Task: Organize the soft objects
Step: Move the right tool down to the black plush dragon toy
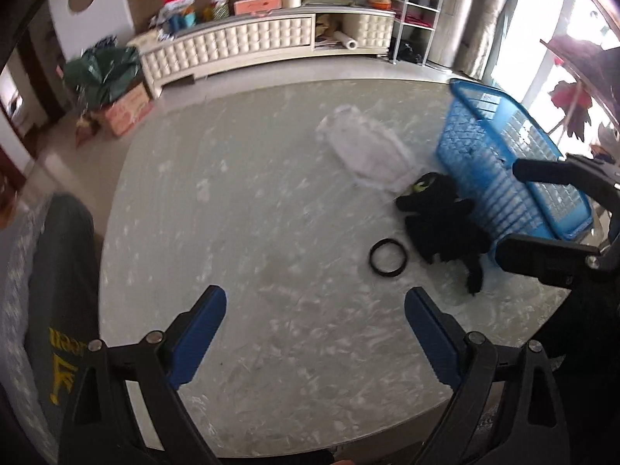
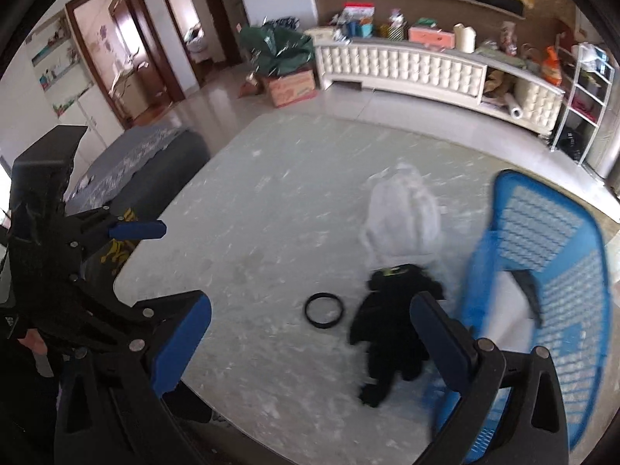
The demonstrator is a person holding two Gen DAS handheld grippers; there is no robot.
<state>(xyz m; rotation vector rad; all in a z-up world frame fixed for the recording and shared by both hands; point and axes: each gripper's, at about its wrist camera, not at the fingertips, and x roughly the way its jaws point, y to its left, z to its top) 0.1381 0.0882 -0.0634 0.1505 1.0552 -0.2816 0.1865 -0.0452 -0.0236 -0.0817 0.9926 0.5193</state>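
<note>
Nearest, both tongs stand spread wide over bare counter, nothing between their ribbed blue pads: the left tongs (image 1: 316, 325) at the front edge, the right tongs (image 2: 310, 333) off to their right, close to the basket. The counter (image 1: 240, 232) is a pale grey slab with a mottled, marbled surface and a rounded edge.

Past the pads lies a thin black ring (image 1: 387, 258), flat on the counter. Just beside it on the right sprawls a black plush toy (image 1: 441, 224), fuzzy and floppy, with a yellow-green mark at its far end; one limb trails toward the front. It lies against the wall of a blue plastic basket (image 1: 471, 135), a slatted lattice tub with a thick rim. Behind the toy, touching its far end, rests a crumpled clear plastic bag (image 1: 364, 147), glossy and creased.

Farther off, across the floor, runs a long cream cabinet (image 1: 240, 42) with tufted, quilted fronts and clutter on top.
</note>
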